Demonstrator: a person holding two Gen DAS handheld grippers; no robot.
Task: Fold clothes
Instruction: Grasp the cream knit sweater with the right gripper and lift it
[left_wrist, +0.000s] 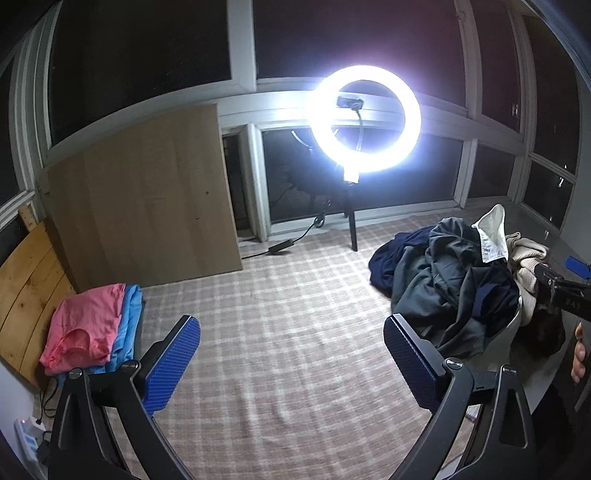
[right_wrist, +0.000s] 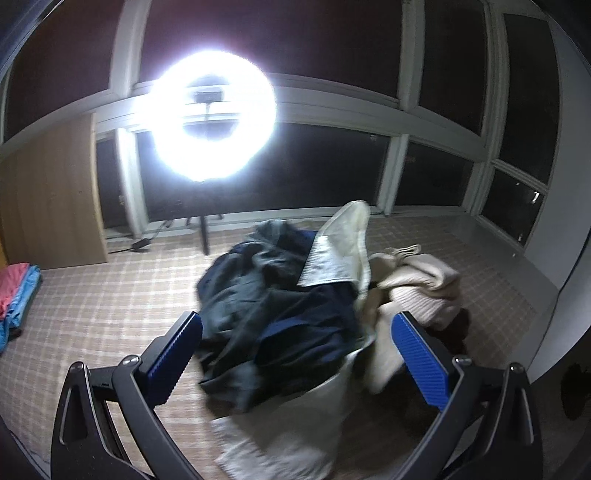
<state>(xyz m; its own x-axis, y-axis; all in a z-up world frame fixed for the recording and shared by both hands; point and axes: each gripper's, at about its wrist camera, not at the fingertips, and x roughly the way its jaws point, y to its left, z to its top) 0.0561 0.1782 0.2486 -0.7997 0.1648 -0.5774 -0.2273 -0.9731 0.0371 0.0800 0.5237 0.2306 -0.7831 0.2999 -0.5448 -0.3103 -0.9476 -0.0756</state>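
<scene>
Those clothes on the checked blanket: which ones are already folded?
The pink garment stacked on the blue garment, lying flat and squared at the left edge. The dark and cream clothes on the right are one crumpled heap, in front of the right tongs.

Pink shirt (left_wrist: 86, 325) on blue shirt (left_wrist: 129, 325) (checked beige cloth (left_wrist: 277, 332)).

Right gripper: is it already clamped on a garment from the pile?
No. The right gripper is open, its blue pads spread wide with the pile of unfolded clothes ahead of and between them.
</scene>
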